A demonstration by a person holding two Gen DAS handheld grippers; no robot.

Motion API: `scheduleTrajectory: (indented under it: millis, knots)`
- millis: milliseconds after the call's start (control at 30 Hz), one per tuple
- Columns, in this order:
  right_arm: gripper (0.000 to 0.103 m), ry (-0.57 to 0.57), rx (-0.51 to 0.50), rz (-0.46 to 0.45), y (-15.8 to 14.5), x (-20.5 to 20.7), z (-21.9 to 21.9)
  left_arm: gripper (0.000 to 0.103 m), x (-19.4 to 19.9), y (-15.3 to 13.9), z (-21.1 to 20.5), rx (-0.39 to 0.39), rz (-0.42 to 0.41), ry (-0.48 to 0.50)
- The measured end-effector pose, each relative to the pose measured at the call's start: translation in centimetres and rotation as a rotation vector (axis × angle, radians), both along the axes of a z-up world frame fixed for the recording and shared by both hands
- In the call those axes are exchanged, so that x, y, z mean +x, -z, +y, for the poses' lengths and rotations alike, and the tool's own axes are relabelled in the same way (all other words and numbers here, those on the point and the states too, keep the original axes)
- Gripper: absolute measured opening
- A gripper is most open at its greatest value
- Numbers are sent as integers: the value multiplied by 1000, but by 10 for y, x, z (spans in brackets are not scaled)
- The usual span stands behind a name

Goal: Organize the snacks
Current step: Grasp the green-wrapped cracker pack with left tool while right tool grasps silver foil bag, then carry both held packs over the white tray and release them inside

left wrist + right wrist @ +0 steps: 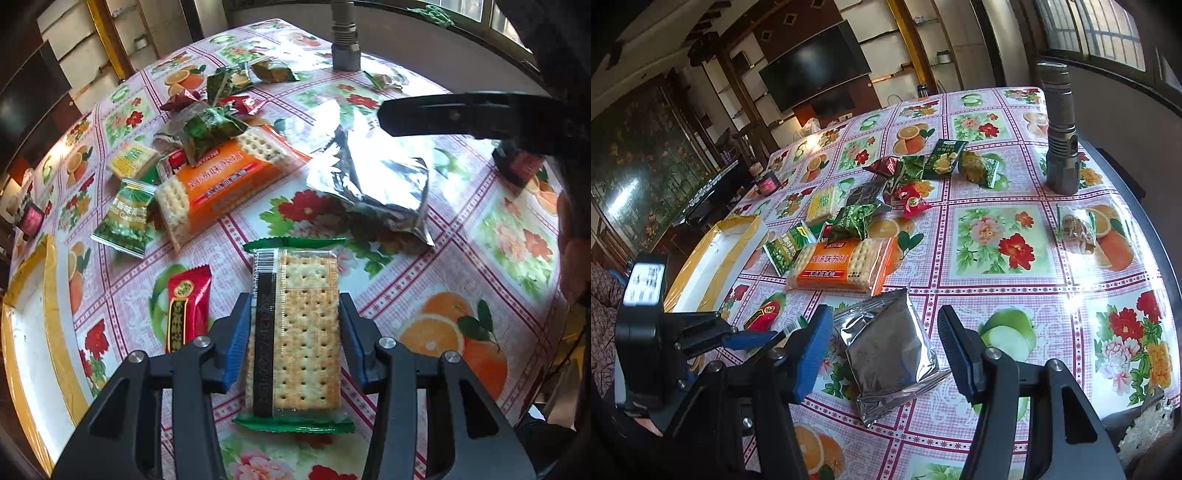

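Yellow-rimmed tray [738,236] holds nothing visible; left gripper [293,332] clamps cracker pack [295,332]; right gripper [882,350] jaws apart.

The flashlight [345,35] loses its top to the frame edge. The yellow-rimmed tray [33,332] runs off the left edge. Print on the red packet [187,308] is too small to read.

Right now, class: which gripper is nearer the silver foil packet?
Right. The right gripper straddles the silver foil packet; the left gripper sits further off, around the cracker pack.

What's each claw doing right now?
Left claw: closed on the cracker pack.
Right claw: open, straddling the silver foil pack, not gripping it.
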State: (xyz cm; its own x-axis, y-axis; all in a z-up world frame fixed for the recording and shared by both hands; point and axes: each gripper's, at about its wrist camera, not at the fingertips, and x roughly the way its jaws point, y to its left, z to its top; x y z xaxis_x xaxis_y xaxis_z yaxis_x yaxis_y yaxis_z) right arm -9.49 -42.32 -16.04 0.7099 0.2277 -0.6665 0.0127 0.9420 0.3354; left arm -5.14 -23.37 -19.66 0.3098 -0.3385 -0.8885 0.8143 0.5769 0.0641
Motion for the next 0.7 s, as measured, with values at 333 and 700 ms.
scheduleTrajectory:
  millis: [333, 700]
  knots:
    - [66, -76, -214, 116, 22, 24, 37, 87, 13, 7, 13, 28, 80, -100]
    - [59, -126, -307, 177, 38, 34, 43, 48, 5, 3, 15, -26, 61, -79]
